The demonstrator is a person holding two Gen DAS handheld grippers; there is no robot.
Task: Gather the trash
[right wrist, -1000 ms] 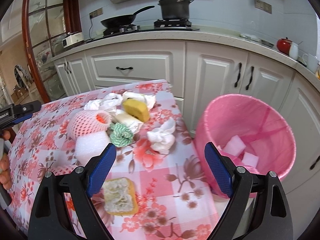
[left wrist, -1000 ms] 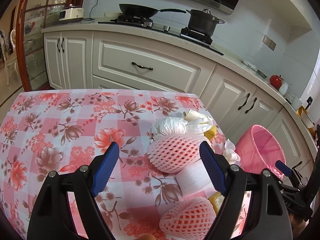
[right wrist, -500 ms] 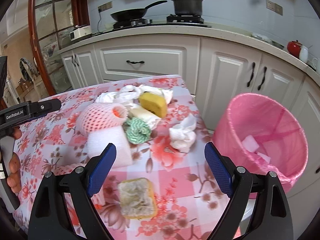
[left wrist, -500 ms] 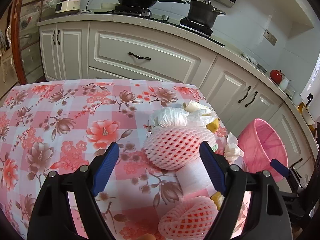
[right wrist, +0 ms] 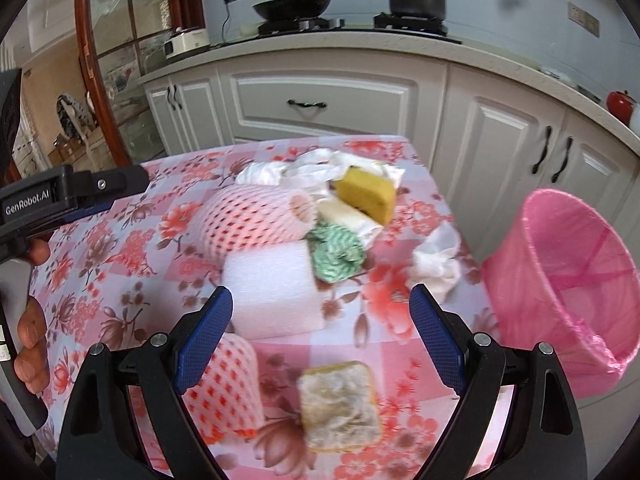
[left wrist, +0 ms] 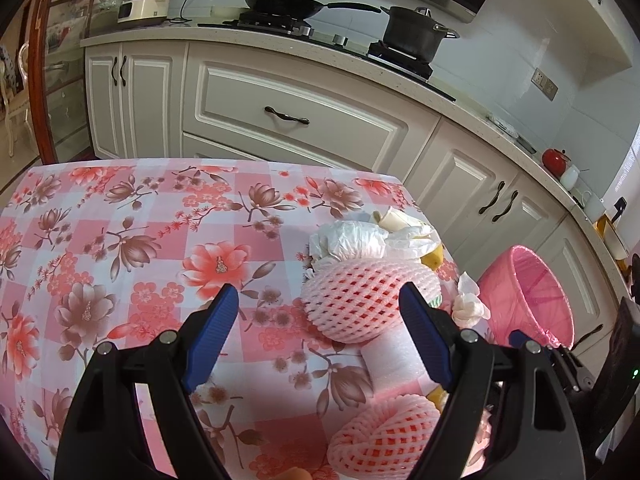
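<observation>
Sponge (right wrist: 339, 408) under right gripper (right wrist: 320, 336)

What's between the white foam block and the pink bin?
Right wrist view: a green netted wad against the white foam block, then crumpled white tissue near the table edge before the pink bin.

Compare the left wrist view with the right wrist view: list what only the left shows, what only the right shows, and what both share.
Only the left wrist view: the open left gripper with nothing between its blue pads.

Only the right wrist view: the open right gripper, the green crumpled cloth, the worn sponge nearest the camera, and a hand on the other gripper's handle.

Both: the floral tablecloth, the pink foam net, the white foam block, the crumpled tissue, the pink-lined bin and the stove with the pan.
</observation>
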